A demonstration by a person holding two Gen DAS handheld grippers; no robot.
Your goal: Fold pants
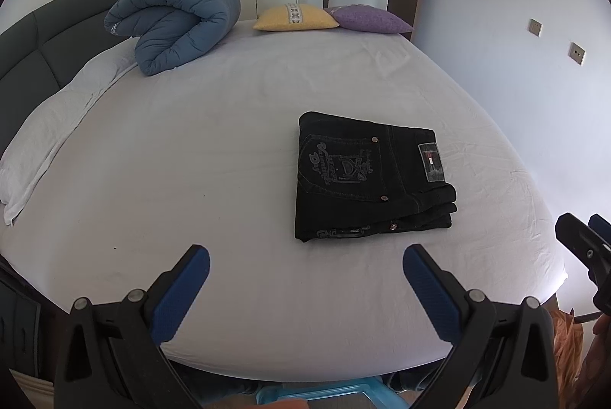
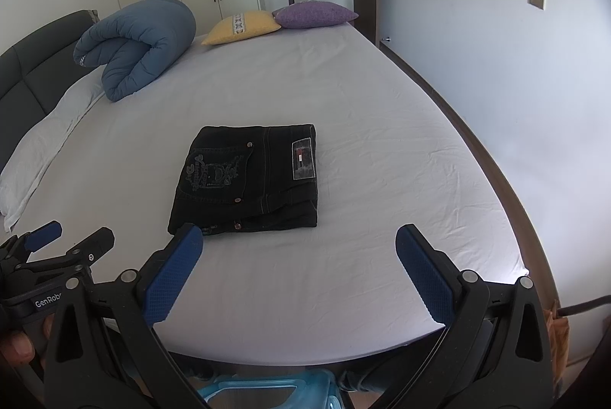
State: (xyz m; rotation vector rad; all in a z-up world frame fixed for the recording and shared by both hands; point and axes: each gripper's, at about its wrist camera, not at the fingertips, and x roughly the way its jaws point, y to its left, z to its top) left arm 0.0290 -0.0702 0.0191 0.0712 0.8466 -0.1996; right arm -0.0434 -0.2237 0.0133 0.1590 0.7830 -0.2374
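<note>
A rolled blue quilted duvet (image 1: 173, 27) was noted far left by the grey headboard. The left gripper (image 1: 305, 265) was held wide open, empty, above the white bed sheet (image 1: 191, 160). The folded black denim pants (image 1: 372, 176) lay flat mid-bed. The right gripper (image 2: 299, 248) was likewise spread wide, gripping nothing.

Landmark: folded pants (image 1: 372, 176), lying flat on the bed (image 1: 229, 149), toward its near right part. Behind and to the left of the pants, a rolled duvet (image 1: 173, 23) by the headboard (image 1: 42, 38). Straight behind, at the far edge, two cushions (image 1: 296, 16) side by side. Left of the pants, a pillow (image 1: 46, 138) along the headboard. Before the pants, the left gripper (image 1: 305, 277) and right gripper (image 2: 299, 256), jaws spread, apart from the pants.
</note>
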